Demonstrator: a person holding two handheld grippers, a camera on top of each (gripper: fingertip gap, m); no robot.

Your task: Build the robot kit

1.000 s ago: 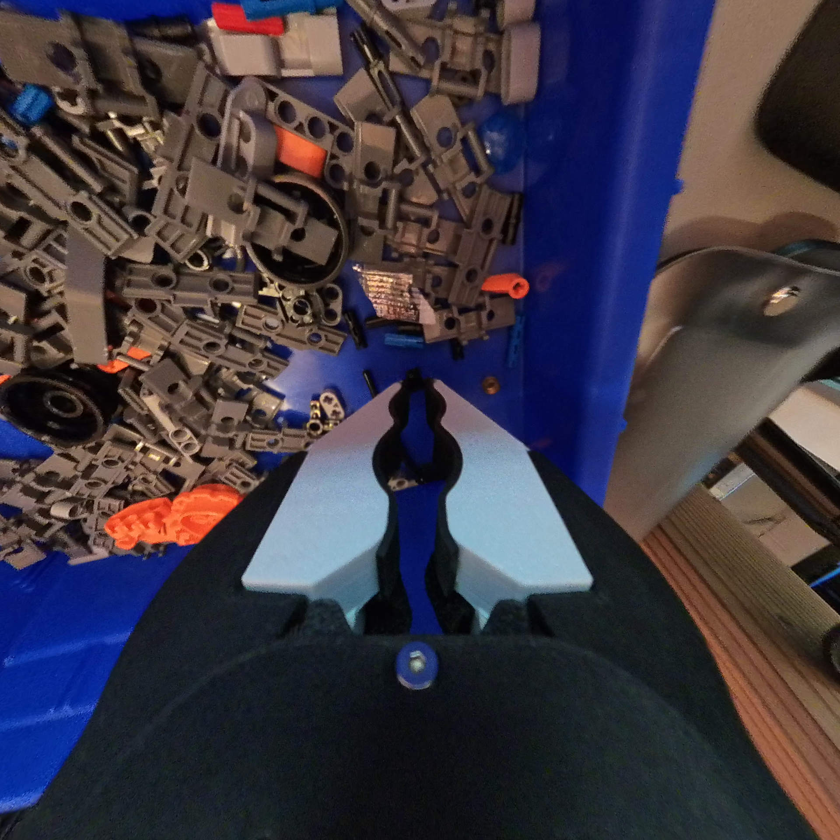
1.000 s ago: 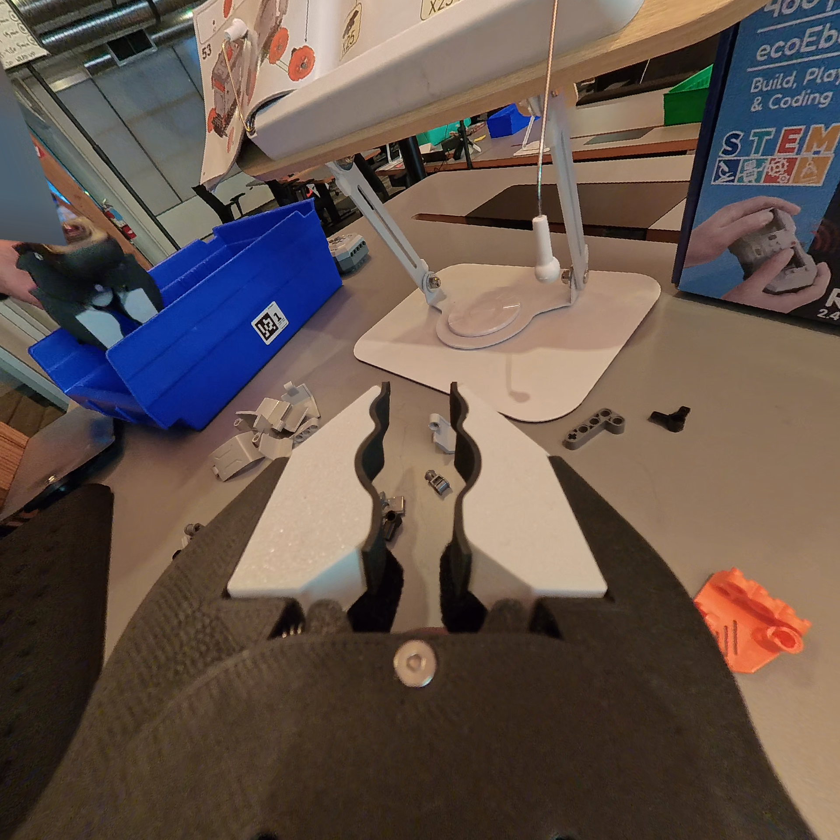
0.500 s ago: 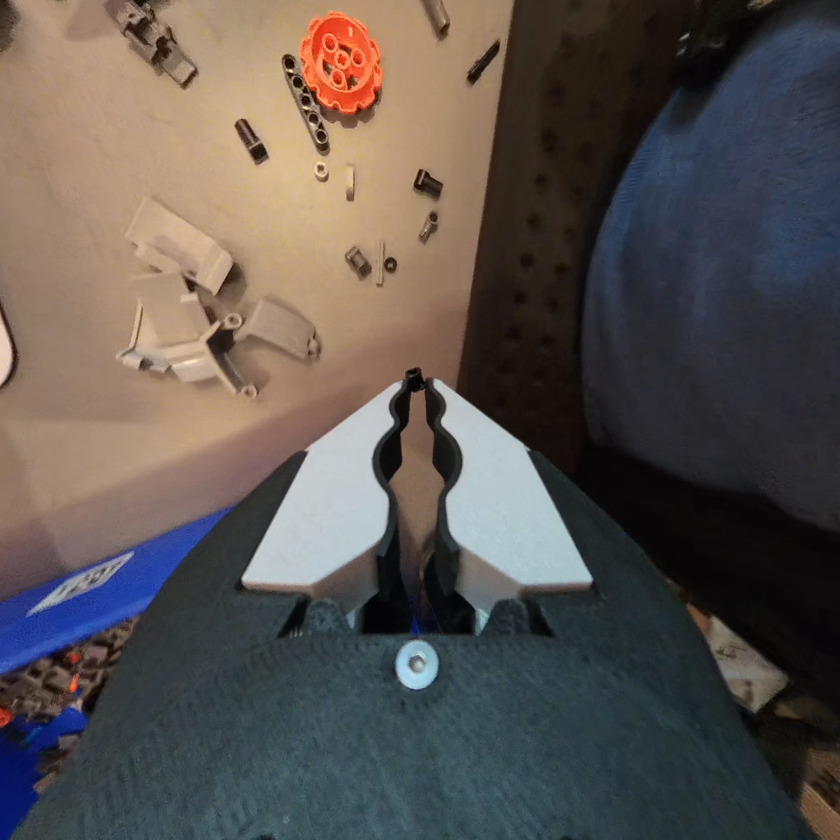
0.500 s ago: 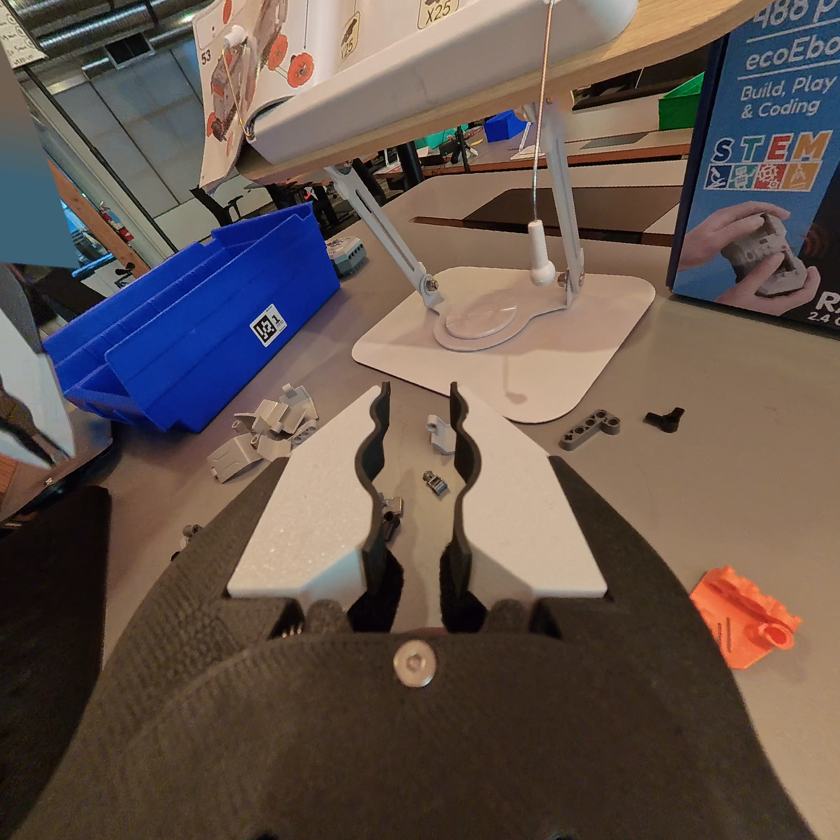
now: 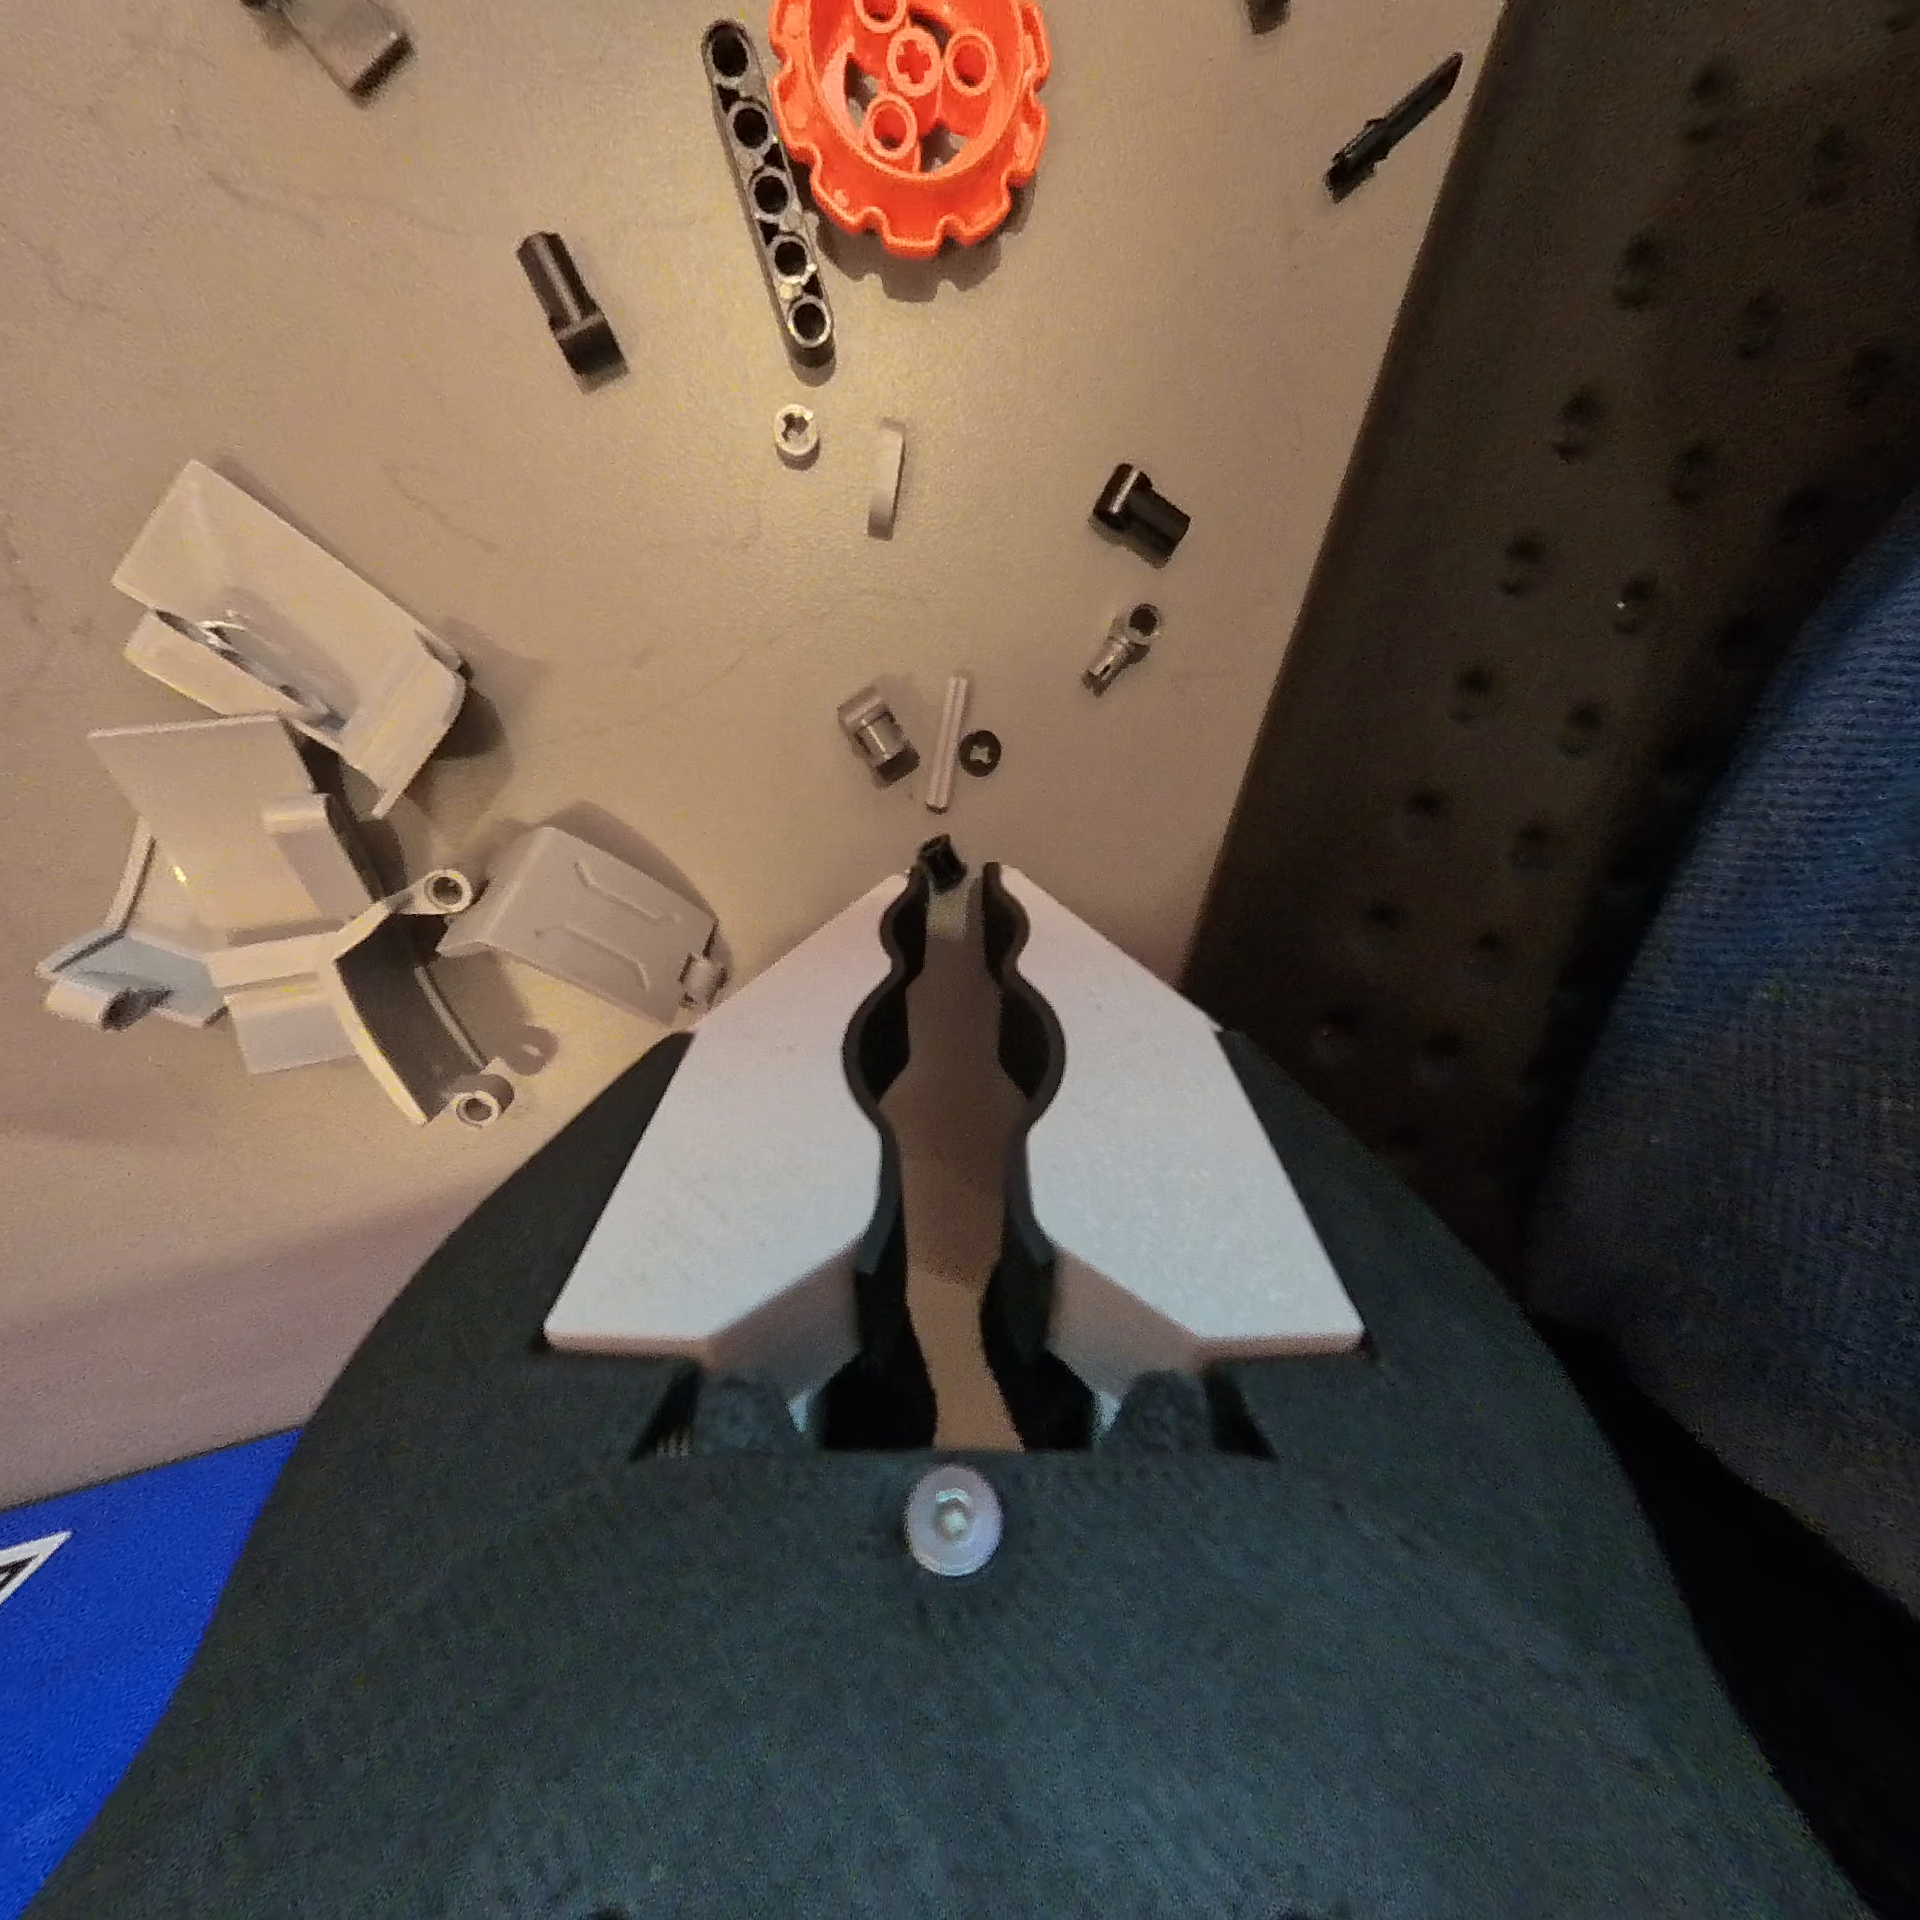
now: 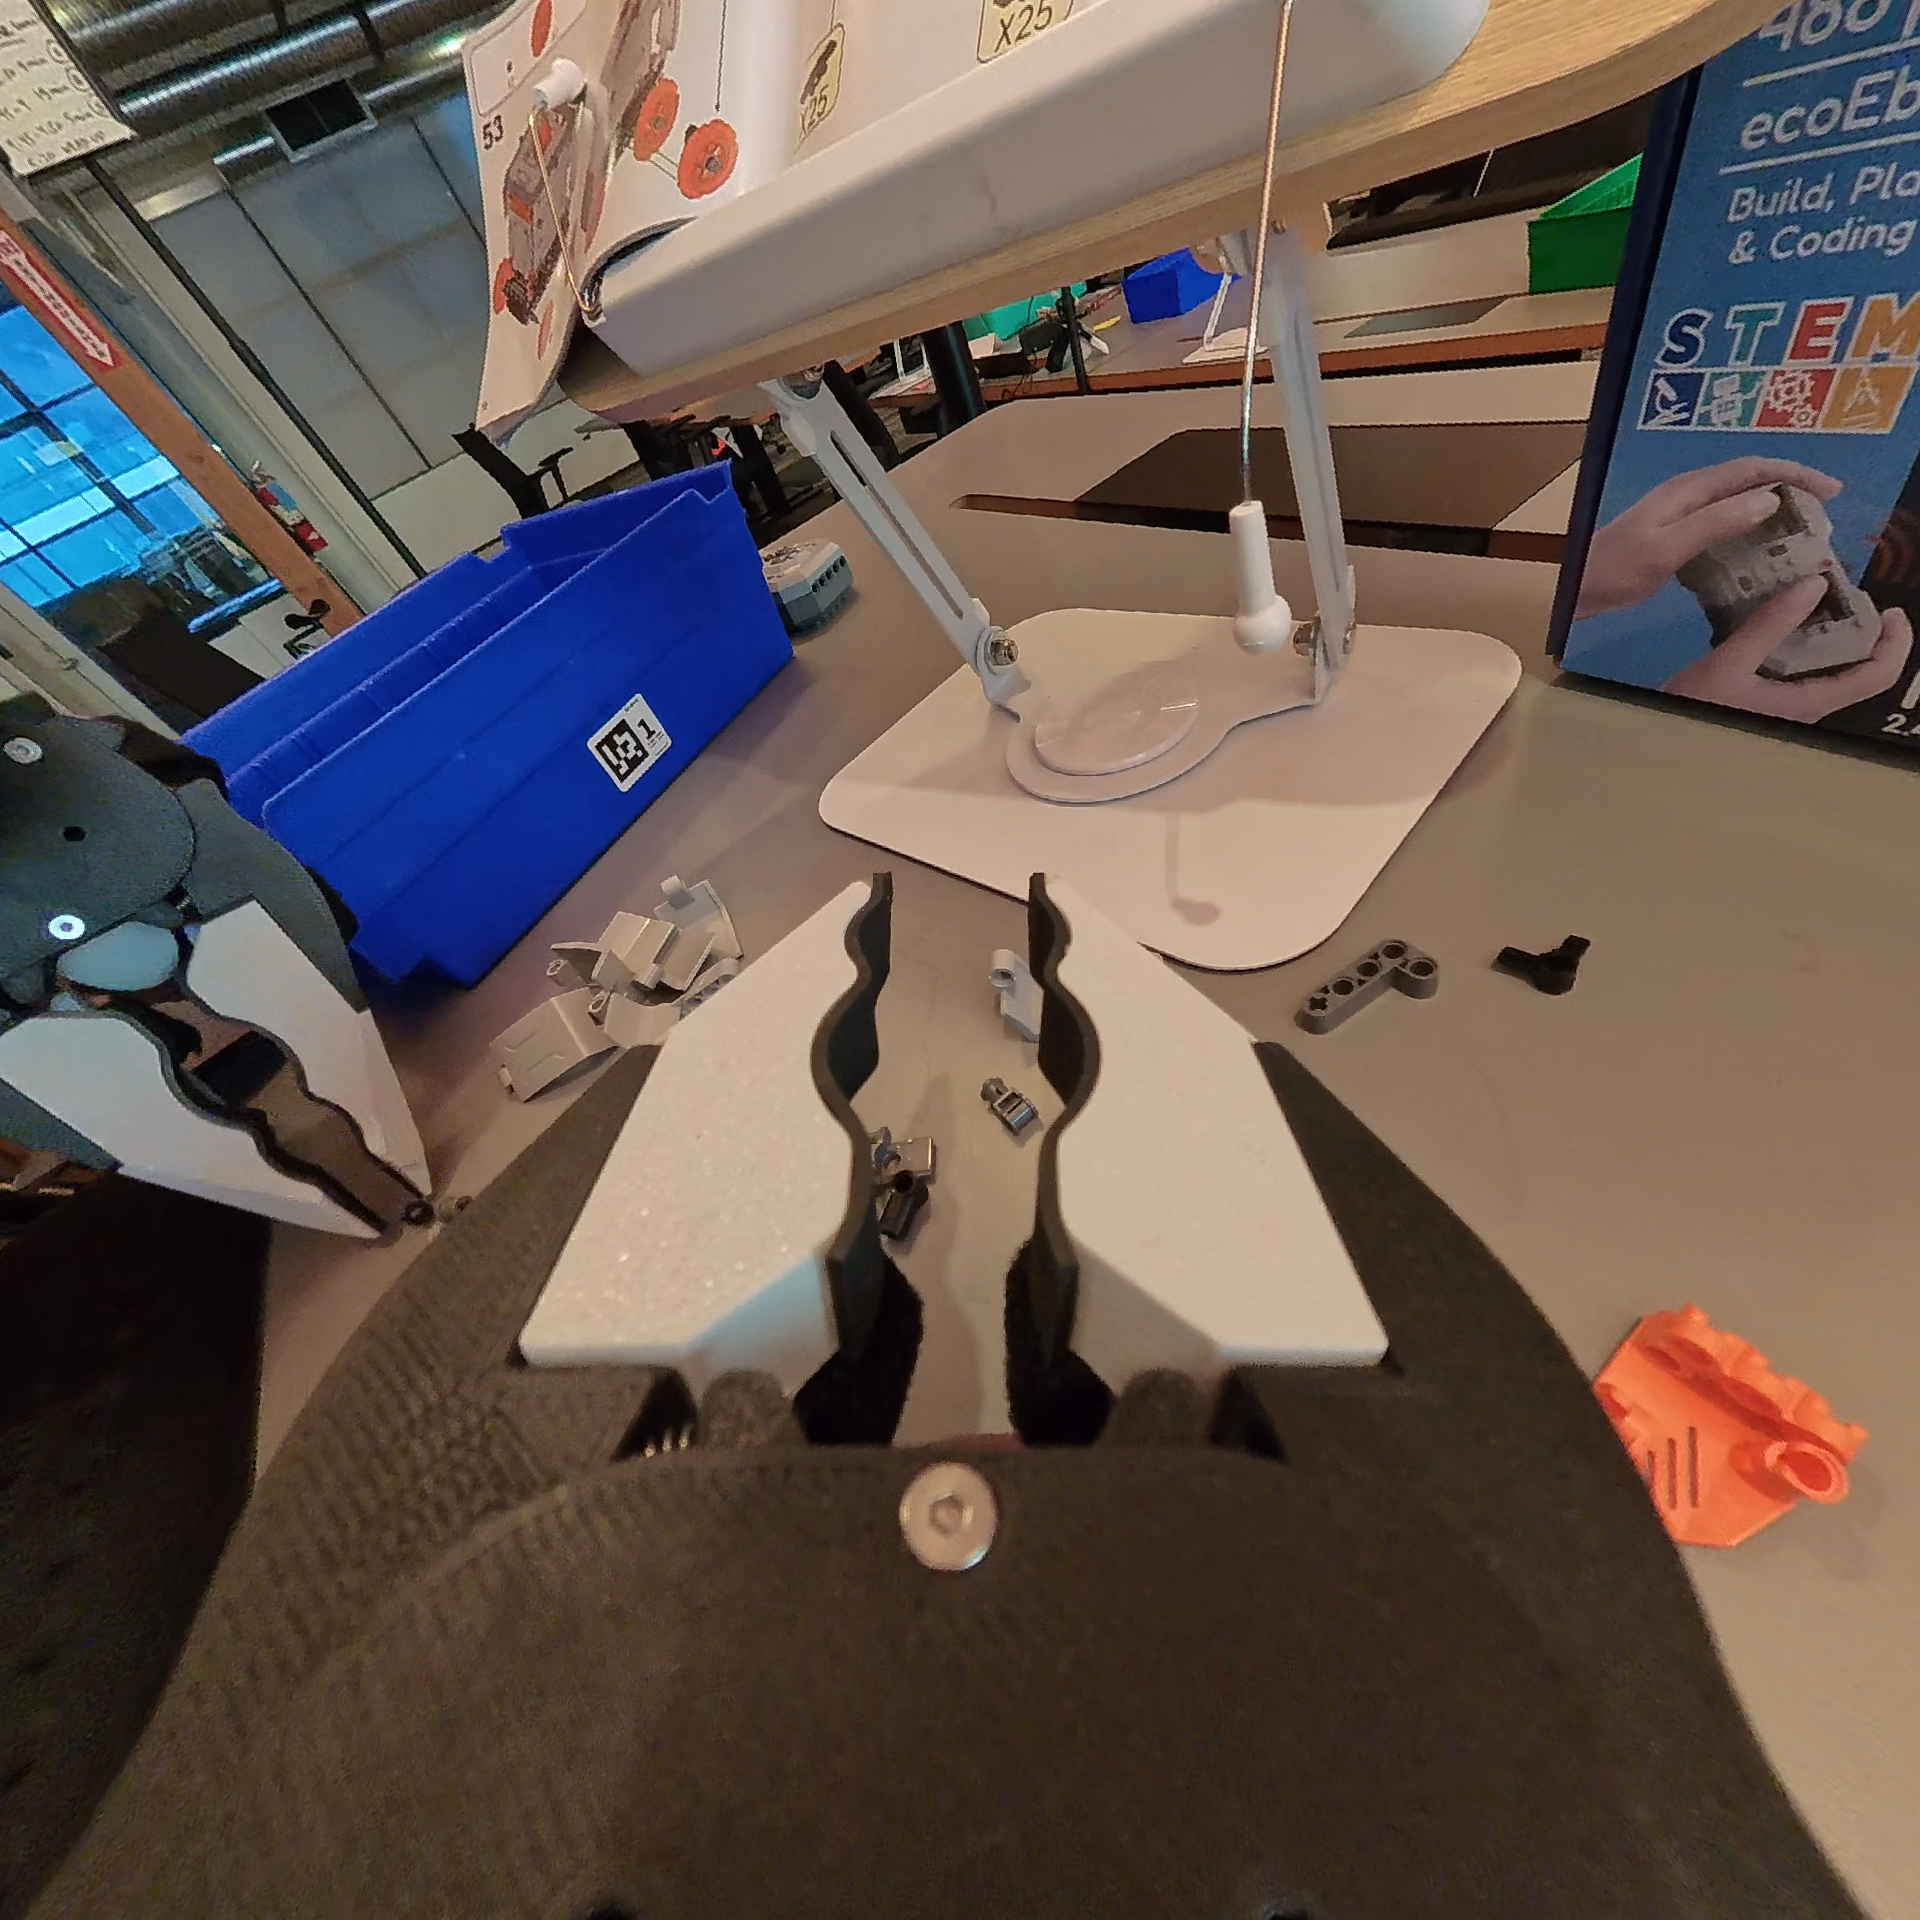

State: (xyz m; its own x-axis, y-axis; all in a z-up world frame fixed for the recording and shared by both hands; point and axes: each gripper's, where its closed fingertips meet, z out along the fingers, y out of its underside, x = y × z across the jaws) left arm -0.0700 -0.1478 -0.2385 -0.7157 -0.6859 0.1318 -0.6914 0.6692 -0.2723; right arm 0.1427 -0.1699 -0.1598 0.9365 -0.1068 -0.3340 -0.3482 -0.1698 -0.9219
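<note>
My left gripper (image 5: 945, 873) is shut on a small black pin (image 5: 941, 858) held at its fingertips, low over the grey table near a grey axle (image 5: 948, 740), a grey bush (image 5: 875, 731) and a black washer (image 5: 979, 750). It also shows in the right wrist view (image 6: 416, 1210) at the left, tips close to the table. My right gripper (image 6: 961, 899) is open and empty above small grey connectors (image 6: 906, 1158), (image 6: 1010, 1103) and a light grey connector (image 6: 1010, 987).
Grey curved panels (image 5: 312, 883) lie left; an orange gear (image 5: 914, 114), black beam (image 5: 769, 192) and black pins (image 5: 1138, 509) lie ahead. A blue bin (image 6: 499, 727), white book stand (image 6: 1164, 769), blue box (image 6: 1766, 416), grey beam (image 6: 1366, 982) and orange part (image 6: 1725, 1439) stand around. One gripper's finger ends stand about 25 cm off the other's. The light grey connector (image 6: 1010, 987) is about 7 cm from my right fingertips.
My left gripper left the blue bin holding the black pin, swung over the table and came down closer to the small parts. My right gripper stayed open, almost still.
</note>
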